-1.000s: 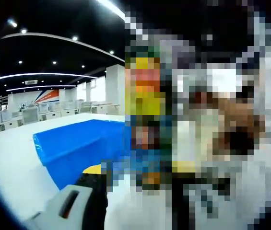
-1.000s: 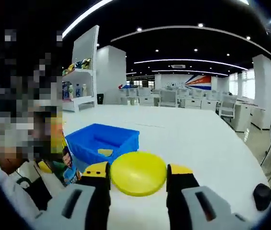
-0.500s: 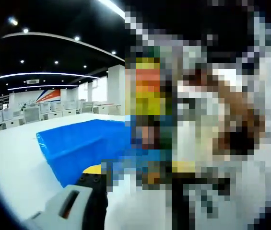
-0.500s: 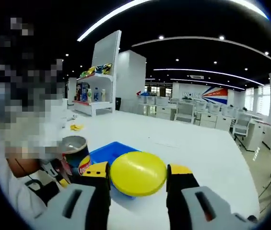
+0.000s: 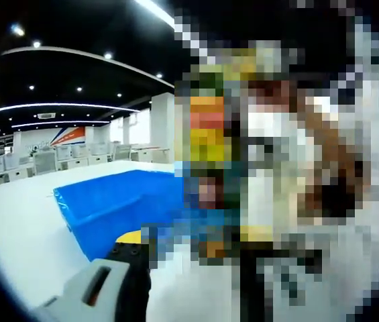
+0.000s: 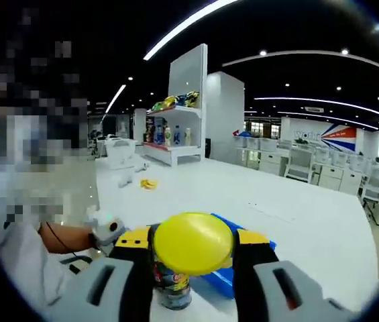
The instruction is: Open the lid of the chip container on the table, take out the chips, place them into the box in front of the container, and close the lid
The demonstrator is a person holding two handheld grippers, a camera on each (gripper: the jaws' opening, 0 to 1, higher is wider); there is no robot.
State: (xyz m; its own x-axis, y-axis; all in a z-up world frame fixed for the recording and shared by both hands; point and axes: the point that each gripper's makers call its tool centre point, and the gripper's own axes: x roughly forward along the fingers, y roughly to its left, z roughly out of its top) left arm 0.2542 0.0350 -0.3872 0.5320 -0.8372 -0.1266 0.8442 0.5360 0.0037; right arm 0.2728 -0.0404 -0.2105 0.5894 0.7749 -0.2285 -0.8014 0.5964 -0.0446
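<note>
Grey gripper bodies with black jaws capped in yellow are seen on the right gripper and left gripper. A white sleeve is worn.

1. In the right gripper view, the yellow lid sits clamped between the right gripper jaws, blocking the sight line ahead.
2. Just behind the lid stands the chip can, upright, close against the blue box.
3. The white table is bare to the right and beyond the box.
4. A small yellow item lies far off on the left.
5. In the left gripper view, the blue box stands right ahead of the left jaw; bare table runs to its left.
</note>
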